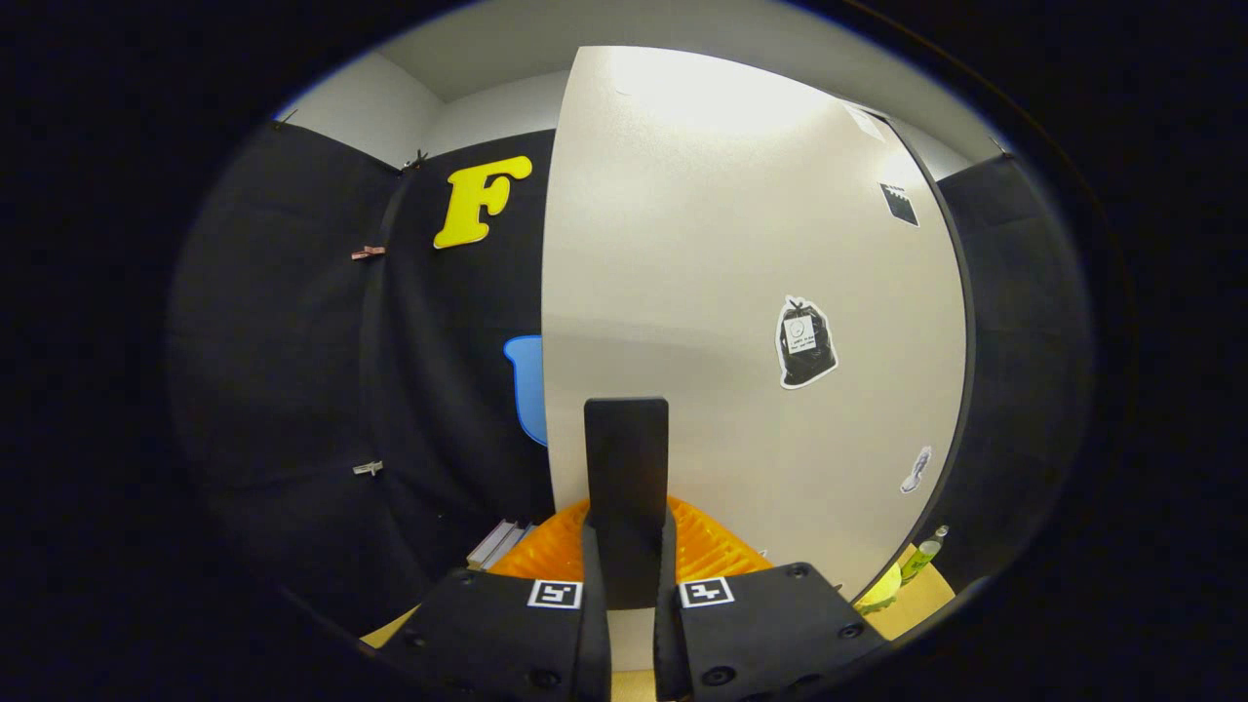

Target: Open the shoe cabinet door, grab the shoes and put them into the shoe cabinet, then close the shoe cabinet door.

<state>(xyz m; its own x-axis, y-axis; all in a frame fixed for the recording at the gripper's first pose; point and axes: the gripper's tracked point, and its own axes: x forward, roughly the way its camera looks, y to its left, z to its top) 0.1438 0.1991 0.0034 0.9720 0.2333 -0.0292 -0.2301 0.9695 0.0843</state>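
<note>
— Where are the tongs (627, 575)?

— Clamped narrow on the dark upright handle (626, 458) of the pale shoe cabinet door (741, 292), both fingers pressing its sides.

— And the door?

— It stands right ahead, angled; open or closing, I cannot tell.

— The shoes?

— Something ribbed and orange (707, 546) lies low behind the handle; whether it is a shoe is unclear. By my reading, a door step is under way.

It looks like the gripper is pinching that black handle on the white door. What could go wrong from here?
1. The gripper holds the handle only by its narrow sides, so a sideways pull might make it slip off.
2. The door could swing into the bottle standing near its lower corner.
3. The orange thing below the handle might get bumped.
</note>
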